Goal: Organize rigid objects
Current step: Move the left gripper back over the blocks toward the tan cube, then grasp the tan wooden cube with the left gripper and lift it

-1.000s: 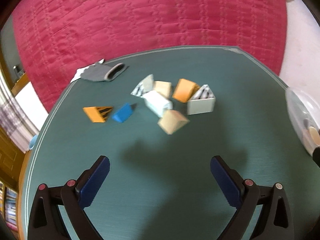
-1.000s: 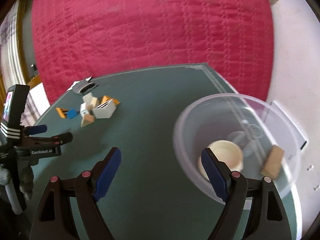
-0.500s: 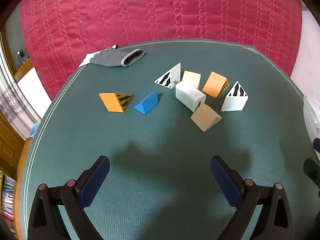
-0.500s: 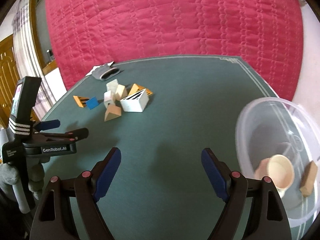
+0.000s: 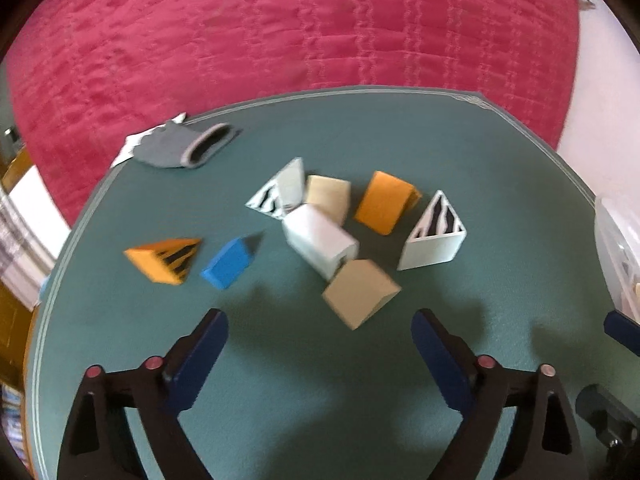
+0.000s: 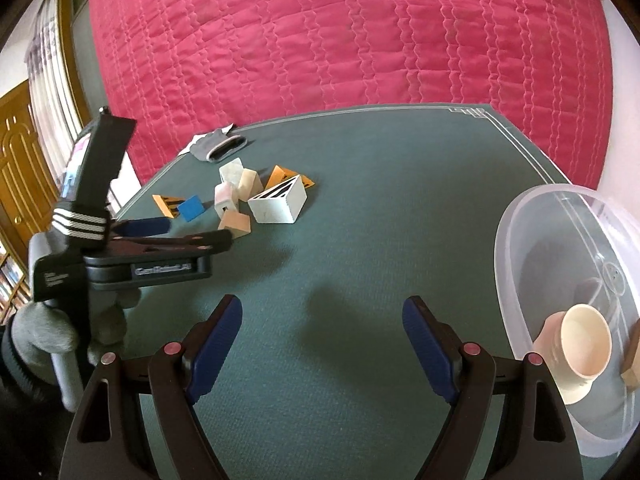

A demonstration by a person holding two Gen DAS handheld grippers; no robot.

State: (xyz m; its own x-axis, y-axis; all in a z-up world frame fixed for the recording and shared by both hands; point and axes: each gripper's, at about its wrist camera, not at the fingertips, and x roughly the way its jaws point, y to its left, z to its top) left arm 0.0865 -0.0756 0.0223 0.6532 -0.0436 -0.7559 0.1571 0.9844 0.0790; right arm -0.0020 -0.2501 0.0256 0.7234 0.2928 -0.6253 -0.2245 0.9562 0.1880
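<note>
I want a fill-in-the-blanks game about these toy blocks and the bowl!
1. The blocks lie on a ____ table.
2. The cream cup lies on its side inside the clear plastic ____.
3. Only one block is ____, beside the orange striped wedge.
4. The grey glove lies near the table's far ____.

Missing words: green; bowl; blue; edge
</note>
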